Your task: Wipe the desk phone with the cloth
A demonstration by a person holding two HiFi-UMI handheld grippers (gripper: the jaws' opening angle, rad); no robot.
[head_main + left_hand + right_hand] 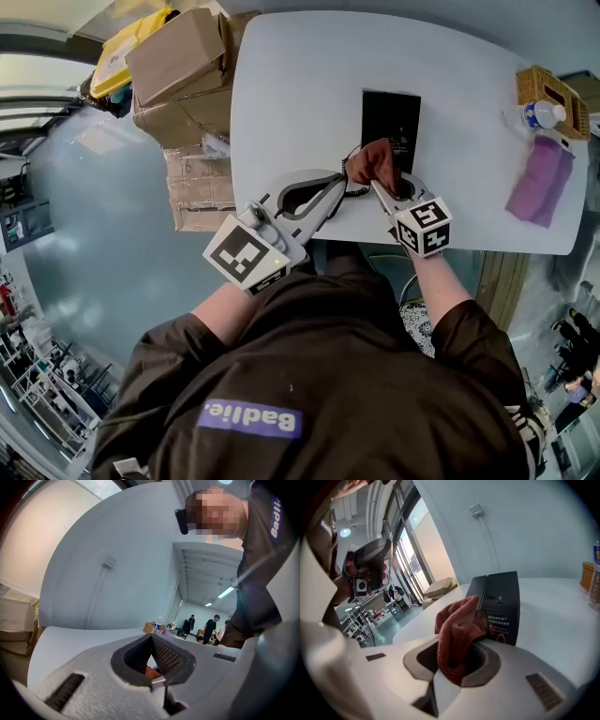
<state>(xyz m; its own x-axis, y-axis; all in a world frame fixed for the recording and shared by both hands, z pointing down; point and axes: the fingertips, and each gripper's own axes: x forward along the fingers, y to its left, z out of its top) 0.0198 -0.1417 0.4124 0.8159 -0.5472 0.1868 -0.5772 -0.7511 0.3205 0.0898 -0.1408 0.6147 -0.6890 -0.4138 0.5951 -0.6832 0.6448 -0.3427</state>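
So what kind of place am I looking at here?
Probably a large open workspace or lab hall: a white table with a desk phone, cardboard boxes stacked beside it, and people standing in a strip-lit room beyond.

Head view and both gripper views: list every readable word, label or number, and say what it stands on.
"Badlie." as best it reads: purple patch on the person's dark top.
Desk phone: white and red print on its face, too small to read.
Bottle: label too small to read.
Cardboard box: faint marks, unreadable.
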